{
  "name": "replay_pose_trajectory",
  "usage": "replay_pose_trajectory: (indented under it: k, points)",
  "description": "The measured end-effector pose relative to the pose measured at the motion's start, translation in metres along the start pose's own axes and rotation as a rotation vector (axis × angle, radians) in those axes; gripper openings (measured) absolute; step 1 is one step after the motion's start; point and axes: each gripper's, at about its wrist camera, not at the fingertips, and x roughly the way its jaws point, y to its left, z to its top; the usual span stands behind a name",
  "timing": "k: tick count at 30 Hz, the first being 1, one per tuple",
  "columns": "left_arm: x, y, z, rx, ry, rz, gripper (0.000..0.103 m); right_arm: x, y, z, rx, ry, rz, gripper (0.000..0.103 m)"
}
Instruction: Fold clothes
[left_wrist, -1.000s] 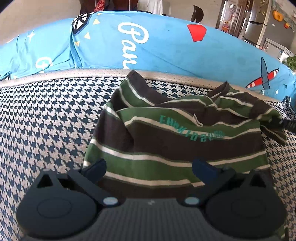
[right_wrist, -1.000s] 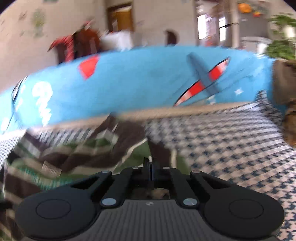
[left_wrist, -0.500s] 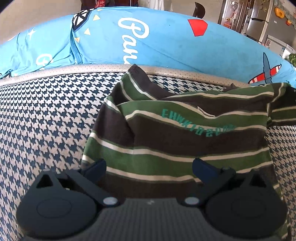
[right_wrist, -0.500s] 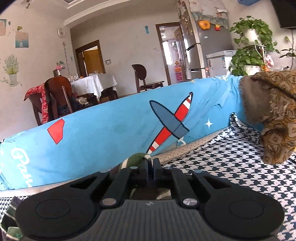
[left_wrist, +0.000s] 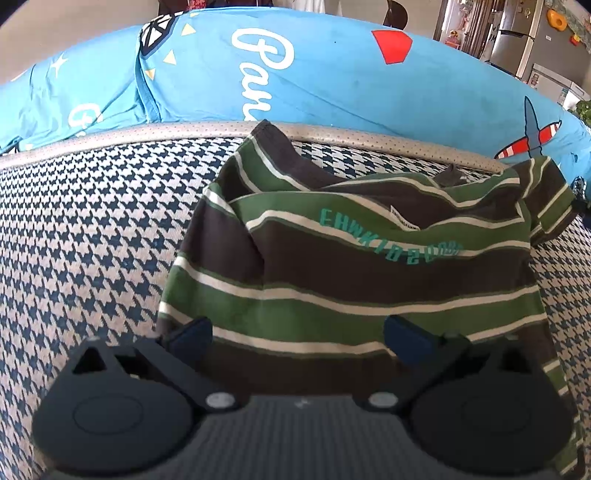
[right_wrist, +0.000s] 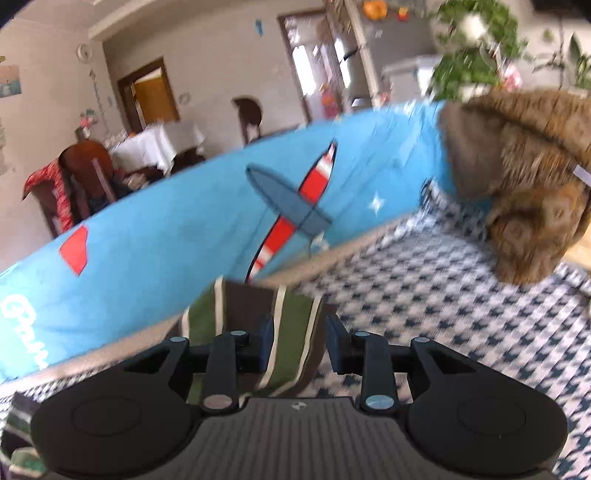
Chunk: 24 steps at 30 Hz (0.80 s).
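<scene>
While the striped shirt lies rumpled in the frame's centre on the houndstooth couch, the left gripper hovers with jaws spread, and the right gripper's jaws stand apart around a sleeve. Folding seems midway; next, flattening that sleeve.

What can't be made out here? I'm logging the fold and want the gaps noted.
- Shirt hem: left wrist view, hidden behind the left gripper body.
- Shirt's right sleeve end: left wrist view, cut off at the frame edge.
- Most of the shirt: right wrist view, only a strip shows between the right gripper fingers.
- Brown fabric: right wrist view, motion-blurred, item unclear.
</scene>
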Motion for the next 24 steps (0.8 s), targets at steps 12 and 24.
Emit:
replay_pose_trajectory:
  k: [12, 24]
  points:
    - [0.004, -0.001, -0.002, 0.003, 0.02, -0.009, 0.103, 0.019, 0.007, -0.03, -0.044, 0.161, 0.122, 0.03]
    - [0.006, 0.002, -0.003, -0.012, 0.03, -0.013, 0.103, 0.03, 0.035, -0.048, -0.145, 0.129, 0.1, 0.024]
